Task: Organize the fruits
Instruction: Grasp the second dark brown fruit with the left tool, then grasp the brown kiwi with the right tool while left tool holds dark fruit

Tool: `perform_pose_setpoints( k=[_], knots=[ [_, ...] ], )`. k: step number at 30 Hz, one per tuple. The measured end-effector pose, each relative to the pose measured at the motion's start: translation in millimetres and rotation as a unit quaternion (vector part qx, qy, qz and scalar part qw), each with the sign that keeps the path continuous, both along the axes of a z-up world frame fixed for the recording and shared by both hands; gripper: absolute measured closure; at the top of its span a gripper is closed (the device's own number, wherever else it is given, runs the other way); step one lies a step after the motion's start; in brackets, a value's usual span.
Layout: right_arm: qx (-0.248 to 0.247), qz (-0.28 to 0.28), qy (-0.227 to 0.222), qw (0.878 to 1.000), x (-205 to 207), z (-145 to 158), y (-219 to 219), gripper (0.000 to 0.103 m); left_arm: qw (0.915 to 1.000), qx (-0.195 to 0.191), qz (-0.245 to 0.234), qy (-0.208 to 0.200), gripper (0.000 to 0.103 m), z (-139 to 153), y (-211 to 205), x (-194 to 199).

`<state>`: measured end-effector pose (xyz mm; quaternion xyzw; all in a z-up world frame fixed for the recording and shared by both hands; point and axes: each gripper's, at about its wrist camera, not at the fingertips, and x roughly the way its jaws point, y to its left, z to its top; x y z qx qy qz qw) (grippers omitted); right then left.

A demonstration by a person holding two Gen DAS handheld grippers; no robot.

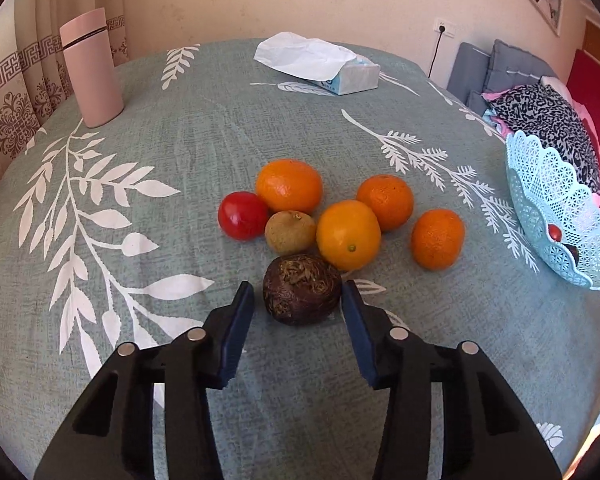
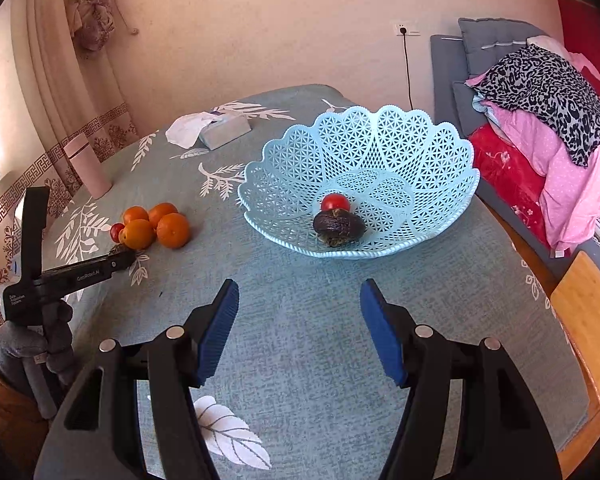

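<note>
A dark brown wrinkled fruit point(image 1: 302, 294) lies on the teal leaf-print tablecloth, between the fingers of my left gripper point(image 1: 298, 292). The right pad is at its skin, while a narrow gap shows at the left pad. Behind it sit several oranges point(image 1: 348, 234), a red tomato point(image 1: 242, 215) and a small tan fruit point(image 1: 290, 232). My right gripper point(image 2: 300, 292) stands open and holds nothing, in front of the light blue lattice basket point(image 2: 380, 140). That basket holds a tomato point(image 2: 335, 202) and a dark fruit point(image 2: 338, 226).
A pink tumbler point(image 1: 92, 68) stands at the far left and a tissue pack point(image 1: 320, 64) at the far edge. A gloved hand point(image 2: 32, 344) holds the left gripper. A sofa with piled clothes point(image 2: 540, 100) and a wooden chair point(image 2: 588, 320) are right of the table.
</note>
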<state>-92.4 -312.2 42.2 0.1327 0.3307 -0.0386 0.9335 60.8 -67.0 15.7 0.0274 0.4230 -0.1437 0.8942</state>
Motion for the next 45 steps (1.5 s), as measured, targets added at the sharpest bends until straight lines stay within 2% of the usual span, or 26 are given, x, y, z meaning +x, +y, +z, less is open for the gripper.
perform_pose_setpoints(
  k=[5, 10, 16, 17, 18, 22, 26, 36, 45],
  knots=[
    [0.015, 0.049, -0.005, 0.999, -7.2, 1.7, 18.3, 0.038, 0.9995, 0.006, -0.003, -0.029, 0.063, 2.8, 1.1, -19.8],
    [0.031, 0.098, 0.011, 0.995, -17.7, -6.8, 39.6, 0.038, 0.9980, -0.003, 0.020, -0.060, 0.063, 14.2, 15.2, -37.0],
    [-0.009, 0.156, 0.036, 0.987, -32.4, -20.8, 78.1, 0.038, 0.9965, -0.006, 0.037, -0.074, 0.063, 18.8, 25.3, -45.4],
    [-0.019, 0.158, 0.040, 0.987, -33.8, -22.8, 82.9, 0.041, 0.9965, -0.007, 0.038, -0.074, 0.063, 18.8, 25.8, -45.9],
    [-0.025, 0.161, 0.044, 0.986, -34.7, -25.0, 86.5, 0.049, 0.9965, -0.007, 0.038, -0.074, 0.063, 18.8, 26.4, -46.4],
    [-0.030, 0.172, 0.059, 0.983, -37.2, -32.2, 93.8, 0.064, 0.9964, -0.013, 0.041, -0.073, 0.063, 18.3, 29.9, -48.7],
    [-0.033, 0.171, 0.074, 0.982, -37.2, -39.0, 94.2, 0.077, 0.9962, -0.018, 0.043, -0.074, 0.063, 18.8, 32.4, -50.8],
    [-0.022, 0.146, 0.049, 0.988, -33.8, -23.4, 79.3, 0.077, 0.9960, -0.017, 0.042, -0.077, 0.063, 19.3, 31.4, -52.9],
    [-0.029, 0.059, -0.012, 0.998, -13.6, 15.5, 28.6, 0.077, 0.9961, -0.013, 0.036, -0.079, 0.062, 19.2, 28.6, -53.6]
  ],
)
